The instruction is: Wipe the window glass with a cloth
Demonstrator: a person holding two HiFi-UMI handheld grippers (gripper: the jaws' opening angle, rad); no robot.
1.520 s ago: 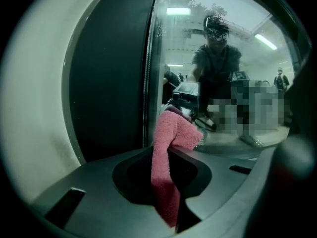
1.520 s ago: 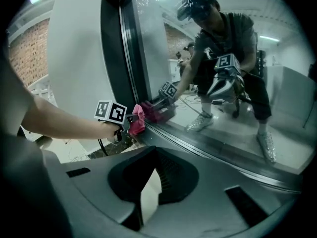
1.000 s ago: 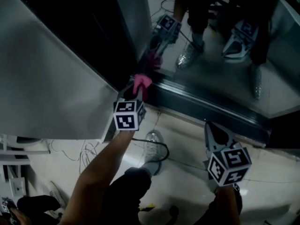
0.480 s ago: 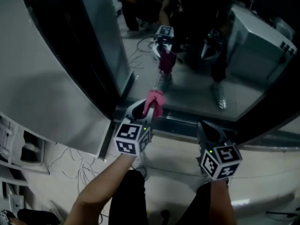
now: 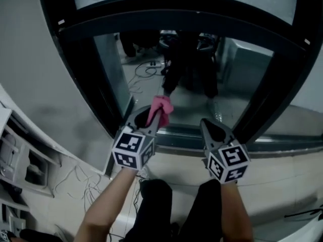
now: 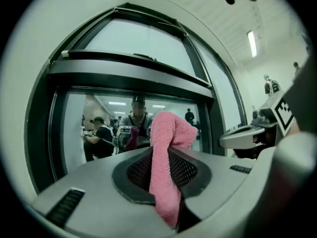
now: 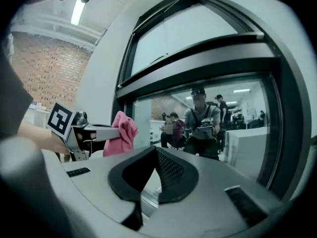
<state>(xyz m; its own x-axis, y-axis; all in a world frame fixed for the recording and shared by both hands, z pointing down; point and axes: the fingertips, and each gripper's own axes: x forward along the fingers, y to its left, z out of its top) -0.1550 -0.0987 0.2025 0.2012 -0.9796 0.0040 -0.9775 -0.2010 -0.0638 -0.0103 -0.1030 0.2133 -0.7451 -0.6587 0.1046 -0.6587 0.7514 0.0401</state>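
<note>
The left claw is clamped on a pink cloth. In the left gripper view the cloth runs as a narrow folded strip between the two pads, with a bunched tuft standing out past the tips. The tuft points at the low part of the window glass, just above the lower rail of the black frame. Neither the head view nor the right gripper view shows whether the tuft actually touches the pane.

The right claw has its jaws together with nothing between them. It hangs idle just beside the left one, aimed at the same rail.

The main risk appears to be the grip. Only a thin fold is pinched, so drag across the glass could pull the cloth out or fold the tuft back, leaving the hard claw tips to scrape the pane. The tuft is small, so each stroke would likely clean only a narrow band and streaks could be missed. Starting this low, a stroke may catch on the rail, and the idle right claw could knock the frame.
</note>
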